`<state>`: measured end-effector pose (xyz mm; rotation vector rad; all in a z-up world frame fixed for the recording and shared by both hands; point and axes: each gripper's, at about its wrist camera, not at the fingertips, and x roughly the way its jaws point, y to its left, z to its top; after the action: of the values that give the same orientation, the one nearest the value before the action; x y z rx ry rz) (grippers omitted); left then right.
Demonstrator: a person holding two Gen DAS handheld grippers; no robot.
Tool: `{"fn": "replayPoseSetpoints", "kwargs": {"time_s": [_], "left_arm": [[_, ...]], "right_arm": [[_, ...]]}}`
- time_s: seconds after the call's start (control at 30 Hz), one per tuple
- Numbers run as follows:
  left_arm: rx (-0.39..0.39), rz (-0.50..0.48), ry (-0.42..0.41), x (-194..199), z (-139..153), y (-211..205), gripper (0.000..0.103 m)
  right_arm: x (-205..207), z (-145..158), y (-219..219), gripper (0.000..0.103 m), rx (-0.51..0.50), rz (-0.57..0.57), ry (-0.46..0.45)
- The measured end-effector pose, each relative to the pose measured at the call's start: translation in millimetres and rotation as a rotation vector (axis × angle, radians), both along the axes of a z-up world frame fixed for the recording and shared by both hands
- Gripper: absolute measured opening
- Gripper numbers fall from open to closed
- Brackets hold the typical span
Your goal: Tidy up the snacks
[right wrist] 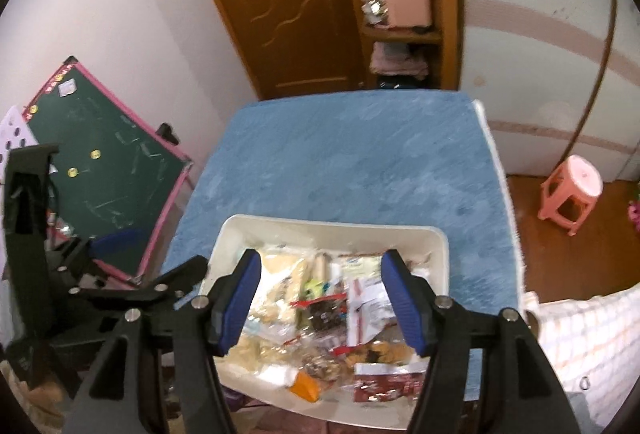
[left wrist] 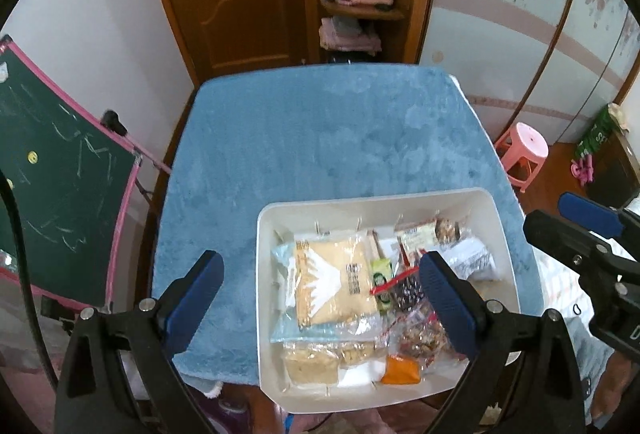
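Both grippers held spread and empty above snacks, left gripper (left wrist: pixel 320 294), right gripper (right wrist: pixel 320 302), blue cloth (left wrist: pixel 312 138) spread over table, white bin (left wrist: pixel 502 230) set on cloth's near edge, snacks (left wrist: pixel 336 282) piled inside bin.

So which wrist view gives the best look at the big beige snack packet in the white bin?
The left wrist view: the beige packet lies sharp and fully visible between the gripper fingers, inside the white bin. In the right wrist view the packet is blurred and partly hidden behind a blue finger pad.
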<state>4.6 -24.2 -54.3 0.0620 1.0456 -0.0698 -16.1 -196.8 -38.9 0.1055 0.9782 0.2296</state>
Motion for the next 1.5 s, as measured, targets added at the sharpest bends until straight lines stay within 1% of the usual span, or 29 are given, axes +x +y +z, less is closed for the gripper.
{"fn": "replayPoseSetpoints", "kwargs": {"time_s": [0.07,0.17,0.27,0.37,0.5,0.57,0.73,0.9,1.1,1.5], "left_arm": [[-0.011,0.003,-0.015,0,10,-1,0.098],[-0.031,0.010,-0.036,-4,23,-2,0.098],[-0.036,0.015,-0.051,-9,35,-4,0.098],[-0.023,0.033,-0.070,-17,47,-5,0.098],[-0.014,0.052,-0.099,-26,58,-5,0.098],[0.005,0.062,-0.111,-32,62,-7,0.098],[0.004,0.076,-0.094,-39,61,-8,0.098],[0.004,0.050,-0.061,-43,55,-15,0.098],[0.015,0.061,-0.086,-49,57,-14,0.098],[0.020,0.082,-0.090,-49,59,-10,0.098]], "right_arm": [[-3,8,0,0.063,-0.017,-0.012,-0.020],[-8,18,-1,0.063,-0.014,-0.020,-0.038],[-17,29,1,0.063,-0.025,-0.031,-0.073],[-26,43,2,0.064,-0.028,-0.036,-0.116],[-35,54,-1,0.070,-0.024,-0.060,-0.151],[-39,56,-3,0.070,-0.019,-0.068,-0.159],[-45,58,-5,0.070,-0.017,-0.076,-0.165],[-47,59,0,0.070,-0.038,-0.056,-0.165],[-48,57,-4,0.070,-0.032,-0.066,-0.149],[-51,57,-3,0.070,-0.029,-0.071,-0.146]]}}
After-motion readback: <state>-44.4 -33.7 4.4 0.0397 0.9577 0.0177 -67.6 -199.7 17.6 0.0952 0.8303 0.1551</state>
